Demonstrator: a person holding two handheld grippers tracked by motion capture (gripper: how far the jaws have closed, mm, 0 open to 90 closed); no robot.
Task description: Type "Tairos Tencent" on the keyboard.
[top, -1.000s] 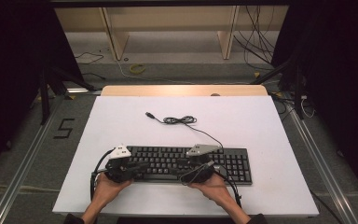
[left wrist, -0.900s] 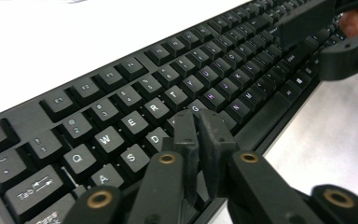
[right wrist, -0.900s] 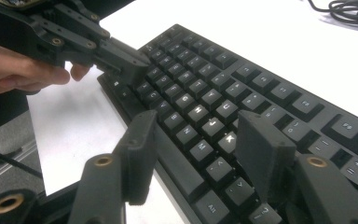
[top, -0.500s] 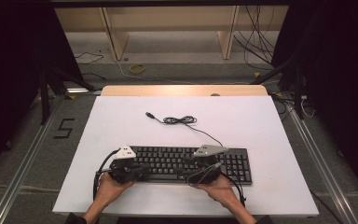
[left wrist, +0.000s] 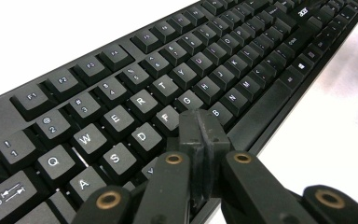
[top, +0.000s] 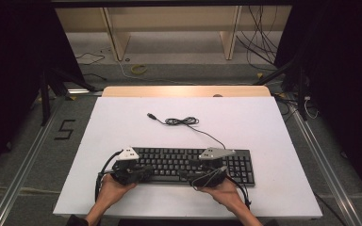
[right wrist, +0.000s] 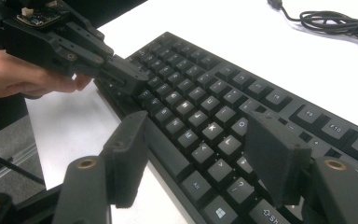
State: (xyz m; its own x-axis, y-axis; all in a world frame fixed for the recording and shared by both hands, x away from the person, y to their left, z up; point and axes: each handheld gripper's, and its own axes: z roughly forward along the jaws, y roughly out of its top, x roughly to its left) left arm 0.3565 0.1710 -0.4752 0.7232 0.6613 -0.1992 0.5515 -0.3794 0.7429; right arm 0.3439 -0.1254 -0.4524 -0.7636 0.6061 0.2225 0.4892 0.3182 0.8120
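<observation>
right gripper (right wrist: 196, 154) jaws just opening over keyboard (right wrist: 205, 93), left gripper (left wrist: 200, 135) now closed

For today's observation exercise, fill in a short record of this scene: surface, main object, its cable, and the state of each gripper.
Surface: white table
Main object: black keyboard, near the front edge
Cable: loosely coiled behind the keyboard, plug end free on the table
Left gripper: shut, tip over the letter keys
Right gripper: open, jaws have just been opening, keys between them, nothing gripped
</observation>
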